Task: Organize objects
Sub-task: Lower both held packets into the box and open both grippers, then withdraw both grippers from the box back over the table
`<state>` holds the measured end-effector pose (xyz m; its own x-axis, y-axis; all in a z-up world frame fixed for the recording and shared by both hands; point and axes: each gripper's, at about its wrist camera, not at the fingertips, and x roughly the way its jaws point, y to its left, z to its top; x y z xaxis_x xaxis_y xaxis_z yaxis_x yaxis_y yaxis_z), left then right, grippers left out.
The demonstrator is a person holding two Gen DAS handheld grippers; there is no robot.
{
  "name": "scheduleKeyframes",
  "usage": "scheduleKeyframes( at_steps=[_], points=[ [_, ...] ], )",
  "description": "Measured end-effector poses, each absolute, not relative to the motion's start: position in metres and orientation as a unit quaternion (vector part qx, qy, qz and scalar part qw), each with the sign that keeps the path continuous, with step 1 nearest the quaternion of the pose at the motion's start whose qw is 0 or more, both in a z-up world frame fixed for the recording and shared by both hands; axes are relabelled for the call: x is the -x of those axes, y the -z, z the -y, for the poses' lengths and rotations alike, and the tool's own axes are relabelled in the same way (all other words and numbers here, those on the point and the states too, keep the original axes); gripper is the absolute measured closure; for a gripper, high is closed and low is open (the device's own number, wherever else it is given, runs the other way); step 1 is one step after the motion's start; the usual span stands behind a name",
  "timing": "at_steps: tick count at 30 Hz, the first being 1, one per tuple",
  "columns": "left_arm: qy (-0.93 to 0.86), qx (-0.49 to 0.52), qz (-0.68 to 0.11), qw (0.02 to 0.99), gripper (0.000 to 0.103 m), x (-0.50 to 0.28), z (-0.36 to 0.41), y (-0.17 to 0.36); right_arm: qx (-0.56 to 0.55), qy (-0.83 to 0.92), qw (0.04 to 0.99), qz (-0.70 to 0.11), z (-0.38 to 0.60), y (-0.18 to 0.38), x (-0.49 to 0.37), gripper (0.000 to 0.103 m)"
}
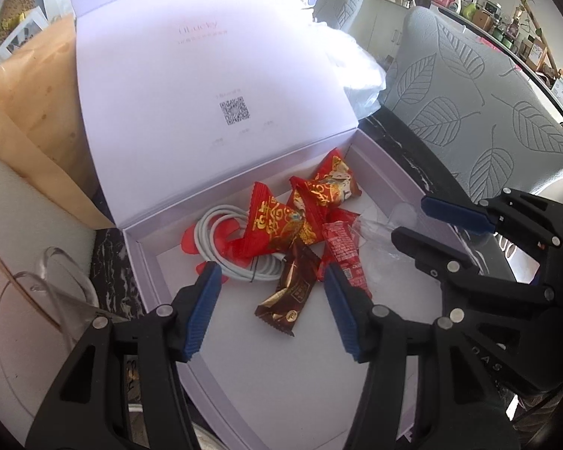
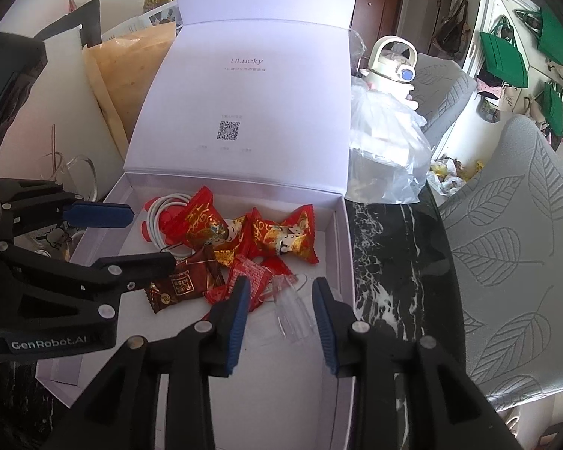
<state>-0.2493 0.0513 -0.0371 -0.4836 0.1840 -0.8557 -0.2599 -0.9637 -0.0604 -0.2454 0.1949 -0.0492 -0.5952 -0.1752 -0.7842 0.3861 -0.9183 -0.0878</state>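
An open white box (image 1: 139, 251) (image 2: 341, 232) with its lid up holds several red candy packets (image 1: 281, 221) (image 2: 281, 236), a brown chocolate packet (image 1: 289, 292) (image 2: 184, 285), a coiled white cable (image 1: 214, 247) (image 2: 161, 217) and a small clear plastic piece (image 1: 379, 225) (image 2: 292, 307). My left gripper (image 1: 272, 273) (image 2: 146, 232) is open and empty, low over the brown packet. My right gripper (image 2: 279, 285) (image 1: 409, 217) is open and empty, its fingers on either side of the clear piece.
The box sits on a dark marbled table (image 2: 386, 255). A brown paper bag (image 1: 30, 120) and a glass (image 1: 52, 285) stand to its left. A clear plastic bag (image 2: 386, 142) and a white bottle (image 2: 394, 63) stand behind right. Grey leaf-patterned chairs (image 2: 514, 247) stand at right.
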Motion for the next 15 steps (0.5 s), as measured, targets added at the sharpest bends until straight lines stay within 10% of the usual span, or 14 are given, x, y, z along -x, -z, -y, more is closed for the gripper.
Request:
scheduleKeyframes(
  at_steps=[15],
  points=[
    [-0.889, 0.443, -0.043, 0.109, 0.022, 0.212, -0.045, -0.009, -0.368, 0.915, 0.119, -0.119, -0.202, 0.003, 0.195, 0.042]
  ],
)
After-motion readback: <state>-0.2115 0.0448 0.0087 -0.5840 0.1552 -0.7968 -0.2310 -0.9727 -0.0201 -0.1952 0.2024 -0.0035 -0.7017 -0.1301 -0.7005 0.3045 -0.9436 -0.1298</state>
